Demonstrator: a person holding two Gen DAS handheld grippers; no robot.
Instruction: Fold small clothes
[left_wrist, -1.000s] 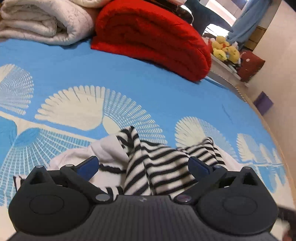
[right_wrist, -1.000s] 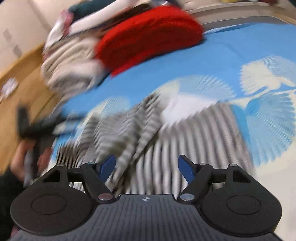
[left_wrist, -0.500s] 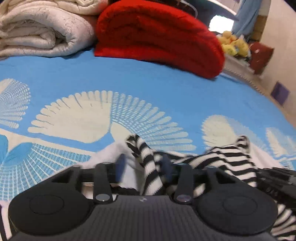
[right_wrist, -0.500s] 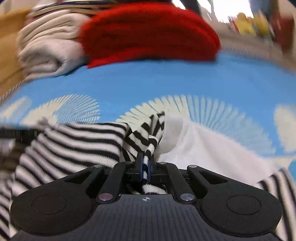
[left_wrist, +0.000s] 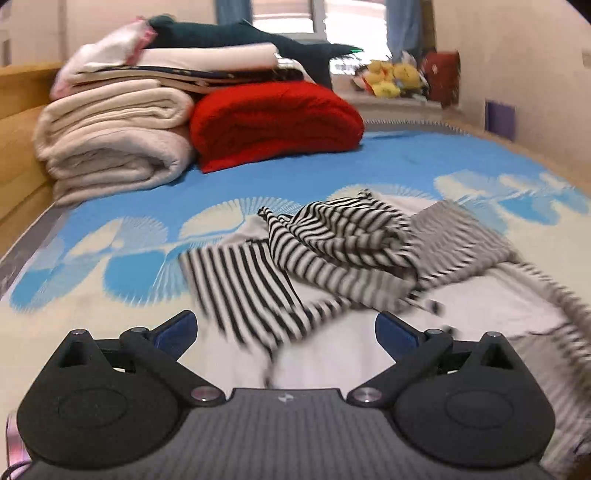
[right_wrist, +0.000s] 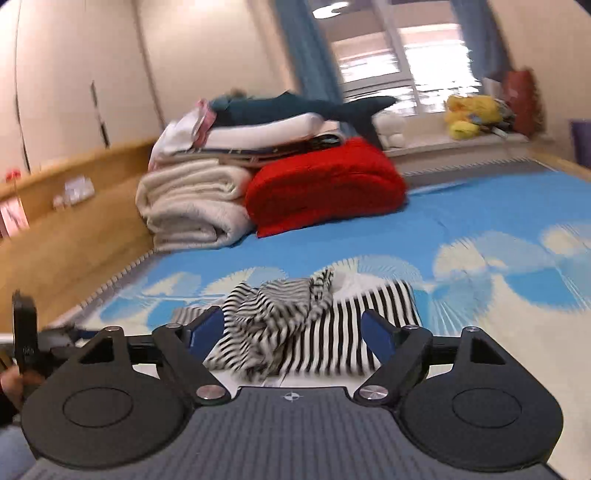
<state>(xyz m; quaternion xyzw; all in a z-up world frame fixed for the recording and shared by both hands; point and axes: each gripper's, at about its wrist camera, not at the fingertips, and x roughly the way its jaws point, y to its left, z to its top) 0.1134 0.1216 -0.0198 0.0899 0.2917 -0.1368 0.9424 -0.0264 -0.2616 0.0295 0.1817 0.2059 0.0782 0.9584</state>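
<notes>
A small black-and-white striped garment (left_wrist: 332, 251) with white parts lies crumpled on the blue patterned bed cover (left_wrist: 406, 162). Its striped folds are heaped in the middle. It also shows in the right wrist view (right_wrist: 295, 314). My left gripper (left_wrist: 286, 330) is open and empty, pulled back above the garment's near edge. My right gripper (right_wrist: 291, 330) is open and empty, held back from the garment. The left gripper shows at the left edge of the right wrist view (right_wrist: 26, 343), held by a hand.
A folded red blanket (left_wrist: 273, 122) and cream blankets (left_wrist: 114, 147) with stacked clothes lie at the bed's far end. A wooden bed frame (right_wrist: 74, 229) runs along the left. Yellow plush toys (right_wrist: 472, 110) sit on the window sill.
Both grippers were shut on the striped garment half a second ago. Now both have opened, let go and pulled back and up. The garment lies heaped on the bed.
</notes>
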